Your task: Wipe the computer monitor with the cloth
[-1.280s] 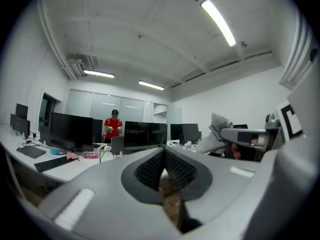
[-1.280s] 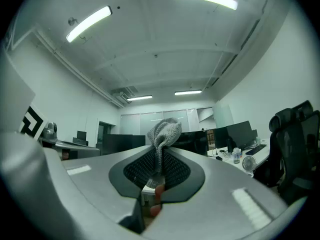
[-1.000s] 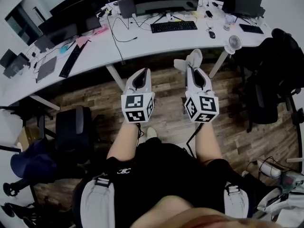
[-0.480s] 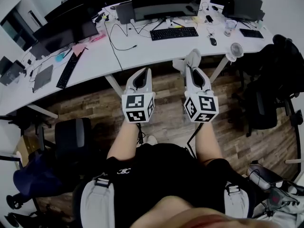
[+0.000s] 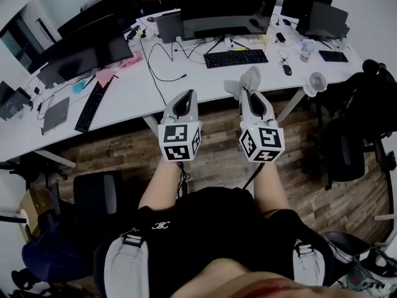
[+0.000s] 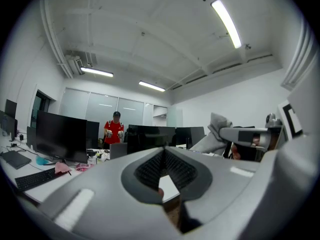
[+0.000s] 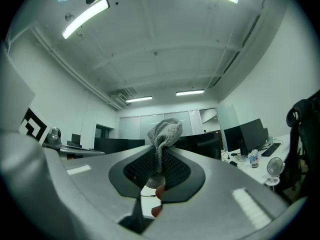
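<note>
Head view: long white desk [image 5: 186,64] ahead; wide black curved monitor [image 5: 226,8] on it, well apart from grippers. Right gripper [image 5: 247,92] clamped on grey knitted cloth [image 5: 248,77], tuft past tips. Left gripper [image 5: 185,94] closed, empty. Suggest: approach square, cloth only touching screen, light overlapping passes.

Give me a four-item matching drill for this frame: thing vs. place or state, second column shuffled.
Things:
1. cloth
2. left gripper
3. keyboard
4. desk fan

Place or state:
A. jaws together, nothing between them
B. on the white desk, in front of the wide monitor
C. pinched in the jaws of the right gripper
D. at the desk's front edge, far right

Pairs: 1-C, 2-A, 3-B, 4-D
</note>
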Motion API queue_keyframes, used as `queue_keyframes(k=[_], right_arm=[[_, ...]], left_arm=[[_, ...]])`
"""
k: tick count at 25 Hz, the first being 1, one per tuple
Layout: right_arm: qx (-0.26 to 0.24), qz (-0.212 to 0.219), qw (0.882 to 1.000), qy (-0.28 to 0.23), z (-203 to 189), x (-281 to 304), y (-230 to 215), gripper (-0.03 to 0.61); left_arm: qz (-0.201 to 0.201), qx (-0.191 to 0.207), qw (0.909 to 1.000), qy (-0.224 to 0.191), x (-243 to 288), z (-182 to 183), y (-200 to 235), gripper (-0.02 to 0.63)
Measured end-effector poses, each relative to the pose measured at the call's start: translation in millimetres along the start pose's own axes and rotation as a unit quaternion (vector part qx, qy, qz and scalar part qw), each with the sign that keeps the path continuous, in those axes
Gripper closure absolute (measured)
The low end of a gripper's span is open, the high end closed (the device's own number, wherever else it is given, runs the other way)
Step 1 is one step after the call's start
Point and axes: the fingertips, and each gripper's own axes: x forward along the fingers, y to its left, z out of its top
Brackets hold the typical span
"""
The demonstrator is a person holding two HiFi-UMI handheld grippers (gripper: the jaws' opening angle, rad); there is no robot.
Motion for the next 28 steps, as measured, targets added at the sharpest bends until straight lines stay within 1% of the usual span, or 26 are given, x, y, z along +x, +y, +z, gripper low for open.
queue_keyframes(k=[4, 8, 15, 21, 25, 28], right_arm=[[-0.002, 0.002, 1.000, 0.001, -5.5, 24.1, 5.8, 0.548], [0.002, 0.001, 1.000, 0.002, -11.5, 48.3, 1.5, 0.548], [0.007, 0.024, 1.000, 0.006, -30.2, 106.6, -9.9, 0.549], [0.015, 0.053, 0.998, 0.002, -43.0, 179.0, -36.9, 0.548], [0.018, 0.078, 0.997, 0.008, -50.1, 235.9, -62.2, 0.548], [0.019, 0.094, 0.995, 0.010, -48.1, 277.5, -84.7, 0.549]], left_arm=[[0.000, -0.006, 1.0000, 0.004, 16.7, -3.8, 19.2, 0.558], [0.005, -0.006, 1.0000, 0.005, 33.8, -6.7, 33.0, 0.559], [0.030, -0.008, 0.9995, 0.007, 76.2, -14.3, 61.9, 0.558], [0.061, -0.004, 0.9981, 0.006, 138.5, -14.5, 83.6, 0.558], [0.089, -0.011, 0.9960, 0.009, 190.8, -11.5, 97.8, 0.560], [0.105, -0.011, 0.9944, 0.009, 232.5, -3.4, 103.4, 0.558]])
